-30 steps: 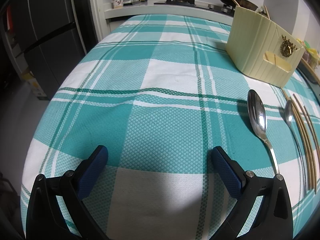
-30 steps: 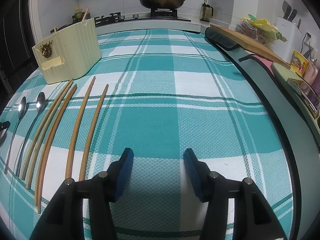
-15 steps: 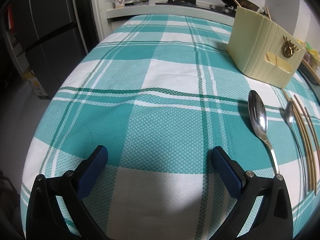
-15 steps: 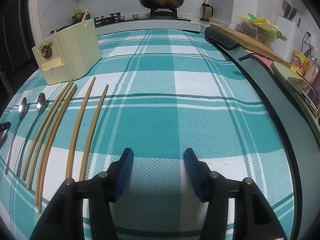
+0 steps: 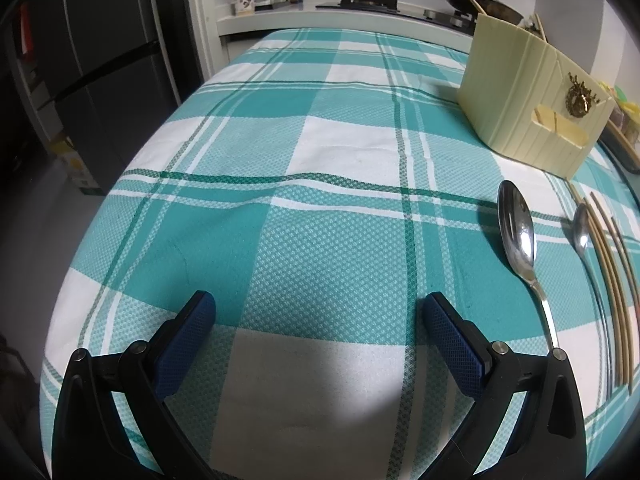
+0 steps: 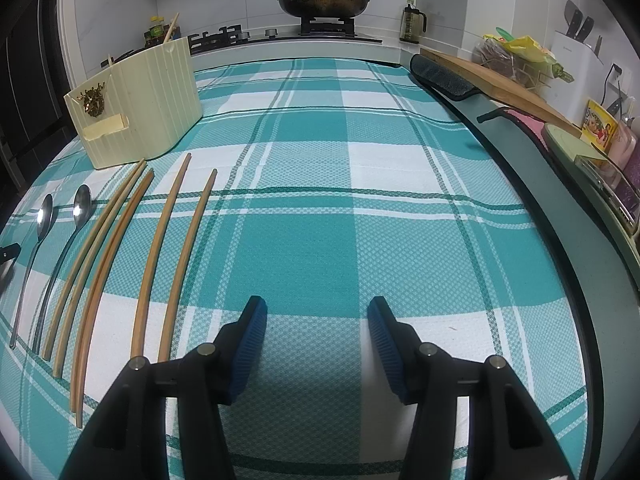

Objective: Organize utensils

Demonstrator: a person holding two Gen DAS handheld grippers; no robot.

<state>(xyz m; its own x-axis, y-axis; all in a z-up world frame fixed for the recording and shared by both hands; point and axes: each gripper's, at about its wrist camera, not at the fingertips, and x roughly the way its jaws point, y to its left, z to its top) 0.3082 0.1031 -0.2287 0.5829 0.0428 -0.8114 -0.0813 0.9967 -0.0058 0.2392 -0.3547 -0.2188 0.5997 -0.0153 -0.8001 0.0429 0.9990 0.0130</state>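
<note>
Hovering above the tabletop (image 5: 344, 152), which is covered with a teal and white checked cloth, the left gripper (image 5: 318, 320) has its blue-padded fingers (image 5: 188, 332) spread wide with nothing but cloth between them. The right gripper (image 6: 316, 322) is tilted down at the same cloth, its fingers (image 6: 250, 336) parted about halfway and just as empty.

The utensils lie in a row on the cloth between the two grippers, all pointing roughly toward the far end of the tabletop. From the left wrist view the large spoon (image 5: 518, 236) lies bowl up just to the right of the left gripper, its handle running back beside the right finger. Next to it is a smaller spoon (image 5: 581, 228), and beyond that the wooden chopsticks (image 5: 612, 276). From the right wrist view the same things sit to the left of the right gripper: two spoons farthest out, then three chopsticks close together, then two more (image 6: 176, 256) set a little apart, the nearest ending just beside the gripper's left finger.

A cream ribbed utensil holder (image 6: 140, 108) stands upright past the far ends of the chopsticks, with a small gilt ornament on its front and a low pocket below it. A chopstick or two seem to stick up from its back compartment, though I cannot tell how many.

A lidded pan (image 6: 324, 2) sits on the stove behind.
</note>
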